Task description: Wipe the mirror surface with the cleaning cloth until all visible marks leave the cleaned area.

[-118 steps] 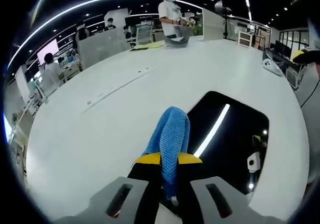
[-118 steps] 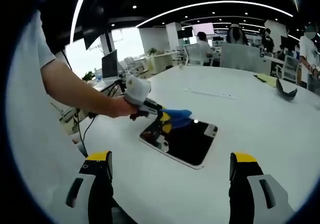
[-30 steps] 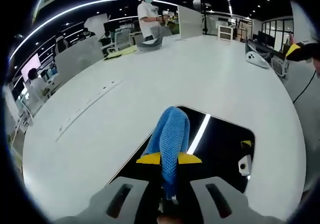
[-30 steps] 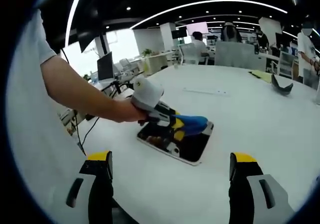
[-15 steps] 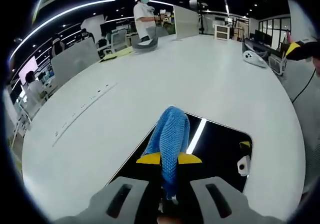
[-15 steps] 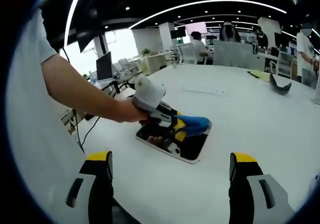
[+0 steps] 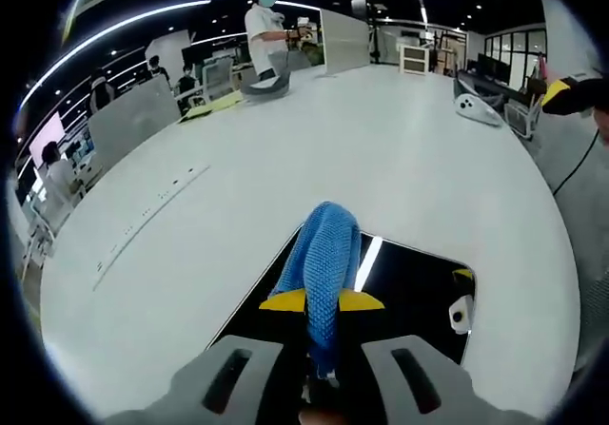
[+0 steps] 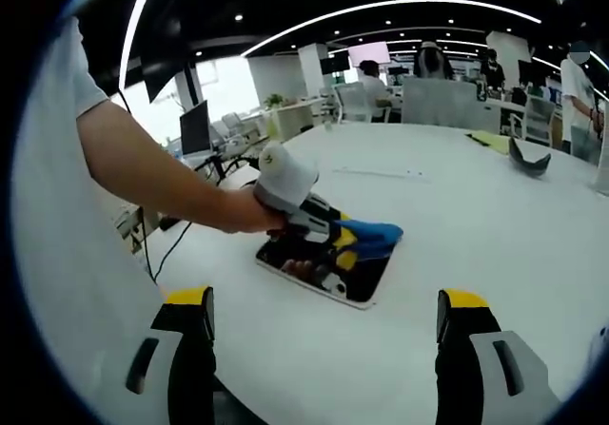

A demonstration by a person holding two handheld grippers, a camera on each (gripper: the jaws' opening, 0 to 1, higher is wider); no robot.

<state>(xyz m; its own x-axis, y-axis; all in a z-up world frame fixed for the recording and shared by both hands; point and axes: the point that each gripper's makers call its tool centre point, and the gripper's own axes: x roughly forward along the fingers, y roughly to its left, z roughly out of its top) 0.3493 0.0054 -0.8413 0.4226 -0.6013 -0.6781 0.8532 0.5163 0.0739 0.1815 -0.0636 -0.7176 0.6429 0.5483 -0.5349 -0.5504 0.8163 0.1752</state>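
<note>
Office lights are streaking overhead and a big white round surface [image 7: 400, 149] is stretching out under both tools. On it is lying the mirror [image 7: 419, 287], a flat dark rectangle with rounded corners, glossy, and catching one ceiling strip as a bright line.

The left tool [image 7: 322, 303] is gripping the cloth [image 7: 324, 259], its yellow-tipped jaws pinched tight on the lower part of the fabric. That cloth is blue and knitted-looking, bunched into a soft lump that is poking forward past the jaws and sitting over the near left edge of the mirror. Whether the fabric is actually pressing on the glass, this view is not telling us.

Switching to the right gripper view, we are getting the side-on picture: the left tool [image 8: 335, 240], with a hand [image 8: 249, 213] wrapped round it, is reaching in from the left, the cloth [image 8: 374, 236] is showing at the mirror's [image 8: 366, 275] far end, and the glass is throwing back a reflection of the tool. The mirror's pale rim is reading clearly from here.

The right tool [image 8: 324, 354] is standing wide open, nothing between its jaws, yellow pads well apart at the bottom, hanging well short of the mirror.

Back in the left gripper view, people are standing at the far side of the surface.
</note>
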